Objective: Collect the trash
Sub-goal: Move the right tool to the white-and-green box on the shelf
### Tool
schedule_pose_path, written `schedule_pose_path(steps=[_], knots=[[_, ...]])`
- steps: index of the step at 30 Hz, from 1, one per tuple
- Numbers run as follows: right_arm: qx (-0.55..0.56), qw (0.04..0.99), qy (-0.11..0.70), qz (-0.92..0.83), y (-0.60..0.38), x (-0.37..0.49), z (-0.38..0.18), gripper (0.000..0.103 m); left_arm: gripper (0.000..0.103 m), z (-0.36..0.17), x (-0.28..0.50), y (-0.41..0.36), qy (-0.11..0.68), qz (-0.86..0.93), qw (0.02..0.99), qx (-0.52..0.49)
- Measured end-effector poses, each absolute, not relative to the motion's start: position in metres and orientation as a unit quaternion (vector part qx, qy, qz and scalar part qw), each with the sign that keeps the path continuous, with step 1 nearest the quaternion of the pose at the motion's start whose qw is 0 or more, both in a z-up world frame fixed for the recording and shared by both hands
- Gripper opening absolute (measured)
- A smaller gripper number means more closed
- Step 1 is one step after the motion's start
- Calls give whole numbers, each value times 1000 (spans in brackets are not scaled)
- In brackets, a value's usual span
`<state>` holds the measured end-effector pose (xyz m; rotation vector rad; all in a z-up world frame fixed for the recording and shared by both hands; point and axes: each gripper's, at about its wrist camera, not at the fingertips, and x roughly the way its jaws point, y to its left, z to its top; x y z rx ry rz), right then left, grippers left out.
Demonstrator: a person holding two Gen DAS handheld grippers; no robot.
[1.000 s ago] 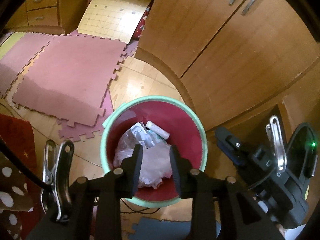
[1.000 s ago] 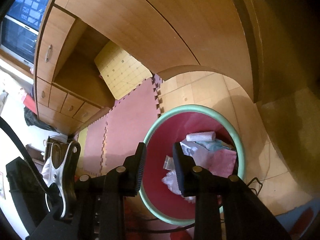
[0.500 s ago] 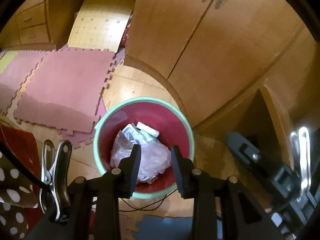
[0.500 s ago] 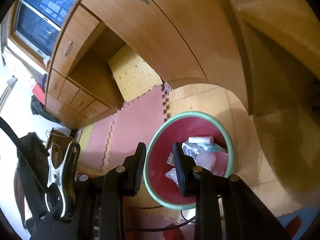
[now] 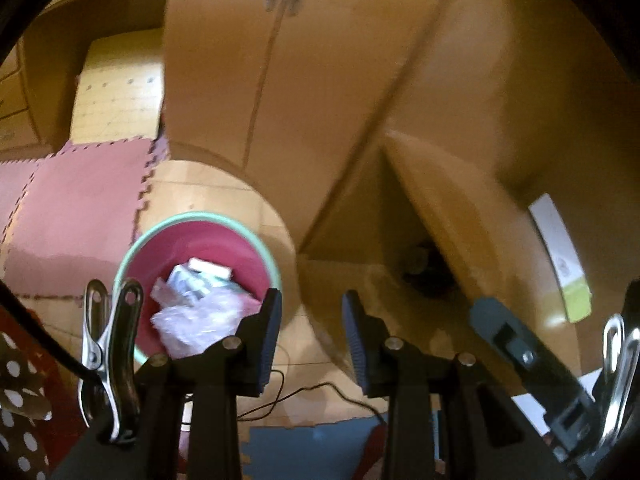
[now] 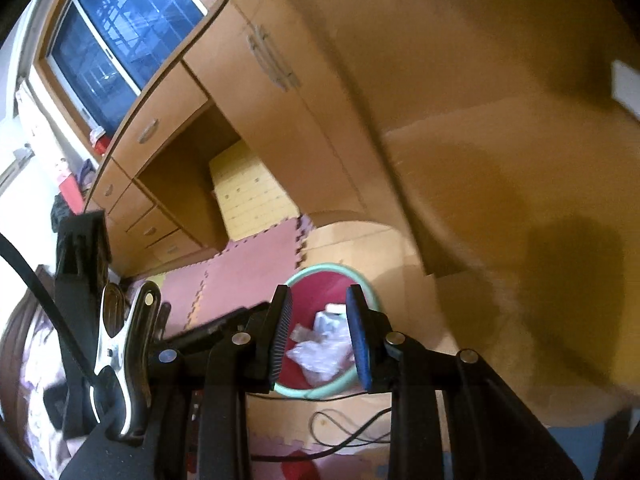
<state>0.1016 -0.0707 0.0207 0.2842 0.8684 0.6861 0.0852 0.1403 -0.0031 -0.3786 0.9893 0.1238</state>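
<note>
Trash lay inside the red bin on the floor, left of the empty, released left gripper, while in the right view the released right gripper framed that bin, grasping nothing.

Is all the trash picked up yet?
Some is: crumpled plastic and paper lie in the red bin. Nothing is in hand; the left gripper and right gripper have nothing between their fingers. No loose trash shows on the floor here, though the views are blurred.
</note>
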Motion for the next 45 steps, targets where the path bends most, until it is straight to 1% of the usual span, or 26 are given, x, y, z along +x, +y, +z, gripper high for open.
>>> schedule_pose_path(steps=[8, 10, 12, 17, 21, 27, 37, 38, 39, 41, 42, 45], knots=[[132, 882, 377, 252, -170, 84, 50, 29, 35, 14, 85, 76, 464, 12, 870, -167], [130, 889, 372, 233, -196, 83, 53, 31, 36, 17, 85, 64, 464, 5, 870, -166], [126, 897, 370, 208, -222, 82, 53, 33, 36, 19, 85, 52, 466, 0, 869, -165], [132, 911, 364, 141, -284, 82, 46, 34, 36, 21, 85, 23, 473, -5, 866, -161], [115, 924, 357, 74, -323, 87, 38, 34, 36, 18, 86, 5, 478, -9, 863, -163], [79, 931, 356, 15, -350, 107, 27, 34, 36, 9, 89, -16, 492, -13, 857, -151], [74, 931, 357, 25, -350, 148, 16, 34, 36, 1, 91, -26, 502, -12, 853, -143], [78, 930, 356, 36, -349, 153, 15, 29, 36, 1, 91, -26, 503, -12, 853, -142], [77, 930, 356, 44, -347, 156, 14, 13, 36, 0, 90, -26, 504, -12, 852, -142], [67, 929, 358, 61, -341, 163, 14, 4, 36, -1, 90, -24, 506, -10, 851, -142], [67, 928, 359, 68, -340, 163, 14, 2, 36, -1, 89, -23, 507, -9, 850, -144], [65, 928, 353, 100, -330, 158, 18, 2, 36, -1, 86, -20, 509, -6, 848, -147]])
